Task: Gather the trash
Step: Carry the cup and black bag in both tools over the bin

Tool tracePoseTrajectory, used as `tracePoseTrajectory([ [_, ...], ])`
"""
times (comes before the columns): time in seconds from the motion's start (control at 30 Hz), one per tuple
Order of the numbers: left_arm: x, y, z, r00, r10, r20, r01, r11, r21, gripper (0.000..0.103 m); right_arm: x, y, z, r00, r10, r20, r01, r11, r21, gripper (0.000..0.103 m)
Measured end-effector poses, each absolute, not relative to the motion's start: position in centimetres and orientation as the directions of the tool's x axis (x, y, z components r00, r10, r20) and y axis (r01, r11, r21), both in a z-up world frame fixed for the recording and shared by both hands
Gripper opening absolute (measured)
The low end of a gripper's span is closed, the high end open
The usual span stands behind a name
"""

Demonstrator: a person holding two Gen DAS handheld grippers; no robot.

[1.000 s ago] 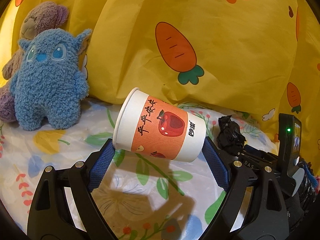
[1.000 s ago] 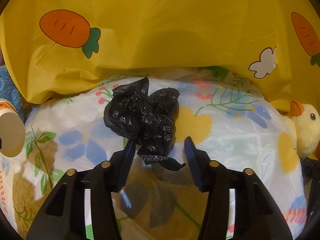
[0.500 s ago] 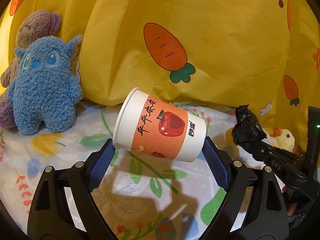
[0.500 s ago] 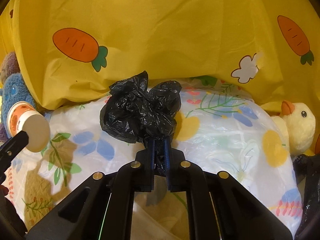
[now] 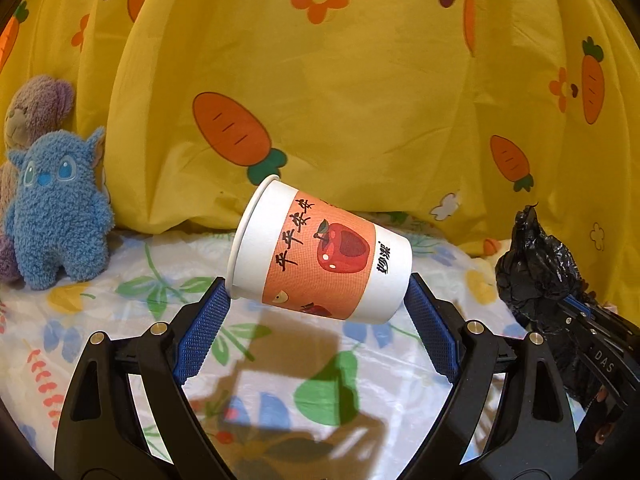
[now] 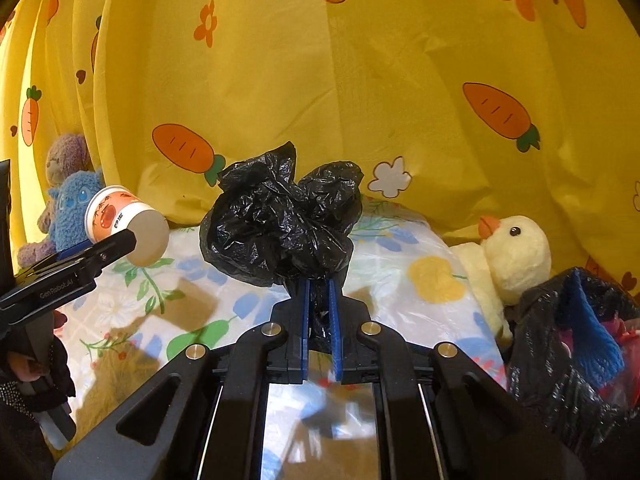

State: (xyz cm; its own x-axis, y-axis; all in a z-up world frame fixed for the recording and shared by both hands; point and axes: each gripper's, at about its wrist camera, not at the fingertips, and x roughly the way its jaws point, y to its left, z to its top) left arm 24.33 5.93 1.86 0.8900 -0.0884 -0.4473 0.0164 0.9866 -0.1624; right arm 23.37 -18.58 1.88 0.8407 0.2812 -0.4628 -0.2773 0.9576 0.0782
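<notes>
- The left gripper has its blue pads spread wide and pressed on the two ends of a paper cup; the cup lies on its side between them, rim to the left, base to the right, clear of the bedding below; the far side of the cup is hidden.
- The right gripper has its jaws drawn nearly together on the tail of a crumpled black plastic bag; they have just been closing on it; the bulk of the bag bulges above the fingertips, and the pinched part is mostly lost in the dark slot between the pads.
- In the left wrist view the same bag shows at the right edge, partly cut off.
- Beneath both lies a floral sheet; behind hangs a yellow carrot-print cloth.
- A blue plush toy stands at the left (a purple-grey plush is half hidden behind it); a yellow duck plush sits at the right.
- At the lower right of the right wrist view a dark bag holds something blue and something pink; I cannot tell what they are.
</notes>
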Motion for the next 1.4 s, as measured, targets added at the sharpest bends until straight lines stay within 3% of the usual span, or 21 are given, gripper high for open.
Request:
tracePoseTrajectory([
  [0.57, 18.3, -7.4, 5.1, 0.868, -0.304, -0.392, 0.262, 0.952, -0.158, 0.087, 14.5, -28.5, 3.1, 0.901, 0.158, -0.404, -0.141, 0.987, 0.073, 0.01],
  [0.93, 19.0, -15.2, 4.9, 0.802, -0.445, -0.397, 0.414, 0.895, -0.166, 0.087, 13.4, -36.1, 3.3, 0.925, -0.013, -0.38, 0.051, 0.995, 0.091, 0.01],
  [1.4, 22.1, -22.4, 3.4, 0.707, -0.586, -0.396, 0.547, 0.808, -0.218, 0.087, 16.9, -41.3, 0.7, 0.869, -0.105, -0.483, 0.17, 0.981, 0.093, 0.01],
])
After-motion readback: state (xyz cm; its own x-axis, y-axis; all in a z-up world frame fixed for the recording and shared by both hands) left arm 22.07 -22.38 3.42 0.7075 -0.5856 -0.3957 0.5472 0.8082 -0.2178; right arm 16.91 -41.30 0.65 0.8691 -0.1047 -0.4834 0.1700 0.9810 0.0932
